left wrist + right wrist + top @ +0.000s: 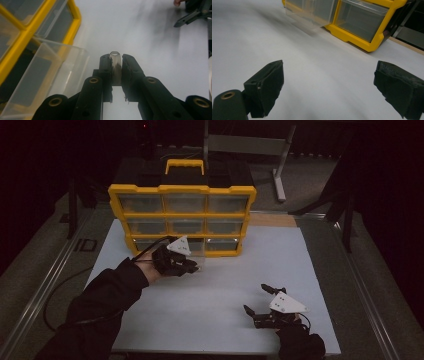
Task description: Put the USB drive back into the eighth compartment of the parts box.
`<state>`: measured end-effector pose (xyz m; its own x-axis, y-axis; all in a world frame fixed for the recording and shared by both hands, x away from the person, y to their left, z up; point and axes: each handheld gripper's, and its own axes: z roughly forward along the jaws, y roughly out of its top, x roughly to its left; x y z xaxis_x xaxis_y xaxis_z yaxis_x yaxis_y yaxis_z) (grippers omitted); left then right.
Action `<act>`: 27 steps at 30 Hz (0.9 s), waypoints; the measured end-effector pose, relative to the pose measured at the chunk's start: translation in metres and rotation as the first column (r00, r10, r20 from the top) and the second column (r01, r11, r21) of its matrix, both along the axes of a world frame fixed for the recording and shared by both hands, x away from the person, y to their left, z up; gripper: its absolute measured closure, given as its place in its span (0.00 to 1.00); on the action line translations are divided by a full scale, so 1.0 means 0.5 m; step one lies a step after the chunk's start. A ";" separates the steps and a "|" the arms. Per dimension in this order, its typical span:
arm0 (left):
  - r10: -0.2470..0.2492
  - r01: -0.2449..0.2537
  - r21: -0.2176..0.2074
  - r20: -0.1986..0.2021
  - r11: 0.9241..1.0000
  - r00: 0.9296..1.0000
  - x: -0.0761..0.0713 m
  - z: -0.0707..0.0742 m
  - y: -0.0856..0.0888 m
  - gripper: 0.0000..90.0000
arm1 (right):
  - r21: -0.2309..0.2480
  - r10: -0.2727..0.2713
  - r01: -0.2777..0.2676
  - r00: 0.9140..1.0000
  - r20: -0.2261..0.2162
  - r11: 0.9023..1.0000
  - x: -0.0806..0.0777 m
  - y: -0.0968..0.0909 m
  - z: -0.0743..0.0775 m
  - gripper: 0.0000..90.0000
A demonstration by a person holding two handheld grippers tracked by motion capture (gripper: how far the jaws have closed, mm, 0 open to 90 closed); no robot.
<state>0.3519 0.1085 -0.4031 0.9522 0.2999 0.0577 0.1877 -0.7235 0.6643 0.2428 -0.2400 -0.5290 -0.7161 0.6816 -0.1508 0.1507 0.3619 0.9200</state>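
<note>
My left tool point(116, 62) is clamped on a clear drawer point(45, 82) tab, pulled from the yellow organizer point(182, 215); my right tool point(327, 87) rests apart on the tabletop point(225, 285).

Black sleeves point(107, 292), black jaws, brass-ringed screws point(93, 80)

A clear plastic drawer point(45, 75) with a small tab handle point(115, 65) on its front sticks partly out of the bottom row of the yellow-framed organiser cabinet point(182, 215), which stands upright at the far side of the white bench point(240, 285).
</note>
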 end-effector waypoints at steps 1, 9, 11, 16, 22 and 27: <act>0.000 0.000 0.003 0.006 1.000 1.000 0.002 0.001 0.002 0.89 | 0.003 -0.002 0.002 1.000 0.002 1.000 -0.001 0.001 0.001 0.11; 0.056 -0.055 -0.020 0.030 0.998 0.998 0.021 0.024 0.025 0.89 | -0.003 0.000 0.000 1.000 0.002 1.000 0.000 0.001 0.000 0.11; 0.080 -0.079 -0.029 0.035 0.996 0.996 0.028 0.029 0.031 0.89 | 0.000 0.000 0.000 1.000 0.000 1.000 0.000 0.000 0.000 0.11; 0.127 -0.125 -0.048 0.047 0.991 0.991 0.039 0.041 0.040 0.89 | -0.003 0.001 -0.001 1.000 -0.001 1.000 0.001 0.001 0.000 0.11; 0.179 -0.175 -0.069 0.065 0.982 0.982 0.051 0.050 0.043 0.89 | -0.002 0.001 -0.001 1.000 -0.001 1.000 0.001 0.000 0.000 0.11; 0.215 -0.210 -0.094 0.056 0.973 0.975 0.057 0.045 0.045 0.89 | -0.001 0.001 -0.001 1.000 -0.002 1.000 0.001 0.000 0.000 0.11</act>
<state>0.3805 0.1310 -0.3804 0.8612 0.5016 0.0828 0.2845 -0.6106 0.7391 0.2431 -0.2401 -0.5290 -0.7169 0.6808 -0.1503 0.1520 0.3630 0.9193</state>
